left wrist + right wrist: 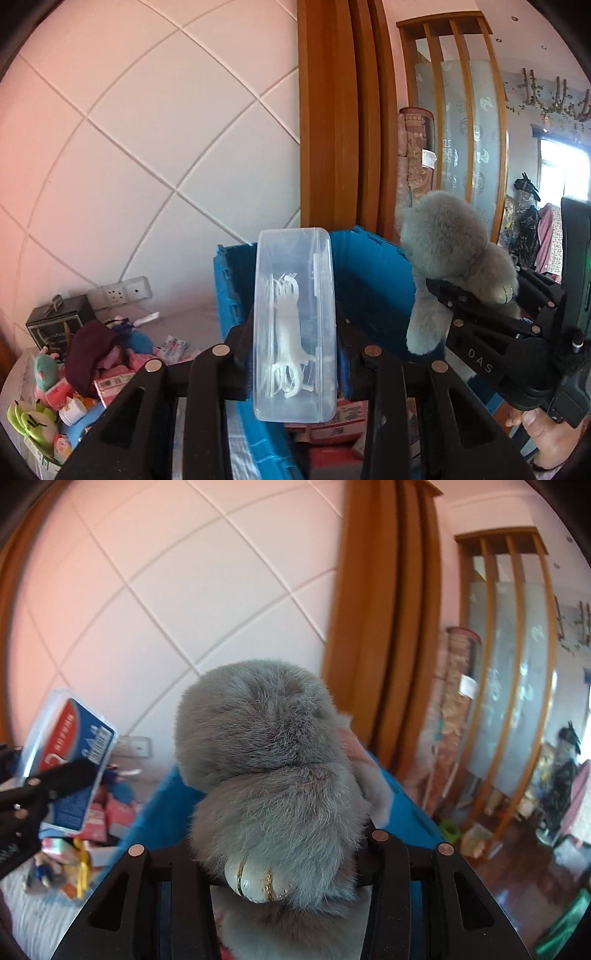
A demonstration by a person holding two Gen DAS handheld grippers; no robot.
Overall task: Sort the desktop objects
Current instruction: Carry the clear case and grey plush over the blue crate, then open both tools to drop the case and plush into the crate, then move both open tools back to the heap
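My left gripper (295, 354) is shut on a clear plastic box of white floss picks (295, 325), held upright in the air in front of a blue crate (373, 280). The same box, with its red and blue label, shows at the left of the right wrist view (68, 760). My right gripper (291, 853) is shut on a grey plush toy (273, 775) and holds it above the blue crate (162, 805). The plush toy (454, 258) and the right gripper (476, 314) also show at the right of the left wrist view.
A pile of small toys, packets and a dark red cloth (88, 354) lies on the table at the left. A dark box (59, 325) and a wall socket (120, 293) stand behind it. Red packets (332, 432) lie in the crate. A wooden door frame (332, 110) rises behind.
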